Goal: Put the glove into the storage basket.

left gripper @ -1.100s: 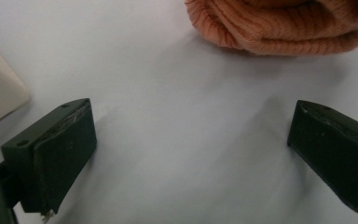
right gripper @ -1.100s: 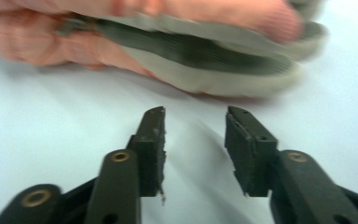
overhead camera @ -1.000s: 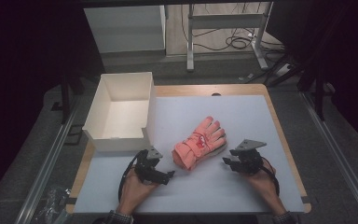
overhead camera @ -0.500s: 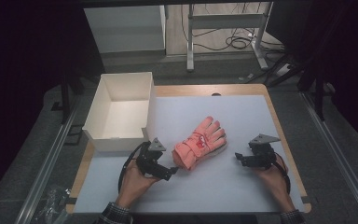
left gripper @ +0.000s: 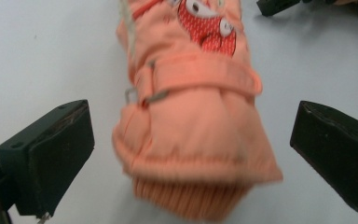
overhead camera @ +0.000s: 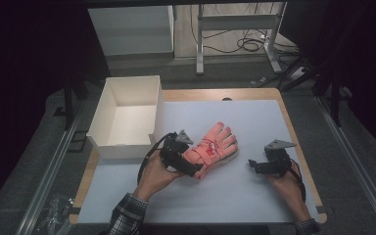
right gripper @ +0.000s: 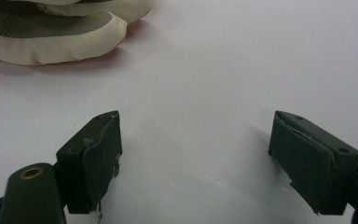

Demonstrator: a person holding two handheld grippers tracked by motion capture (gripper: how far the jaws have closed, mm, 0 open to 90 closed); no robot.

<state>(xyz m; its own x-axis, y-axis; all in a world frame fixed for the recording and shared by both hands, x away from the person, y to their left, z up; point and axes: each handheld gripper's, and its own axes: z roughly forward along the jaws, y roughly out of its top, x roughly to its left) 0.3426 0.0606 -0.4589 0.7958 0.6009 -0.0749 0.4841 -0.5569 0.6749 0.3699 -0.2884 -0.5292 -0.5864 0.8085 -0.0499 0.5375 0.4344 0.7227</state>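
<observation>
The orange glove (overhead camera: 209, 149) is lying at the mat's centre, unboxed. The left gripper (left gripper: 191, 140) is straddling its cuff, jaws wide, not pinching. The right gripper (overhead camera: 252, 164), at 3 o'clock, has just been opening, empty. The white box (overhead camera: 108, 110) is waiting at 10 o'clock.

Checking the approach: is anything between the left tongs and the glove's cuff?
Nothing visible. The left tongs stand open with the glove cuff between the two pads, bare mat on either side. The pads do not yet press on it.

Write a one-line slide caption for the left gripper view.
Open left gripper straddles the knitted cuff of a padded orange glove lying on the white table.
</observation>
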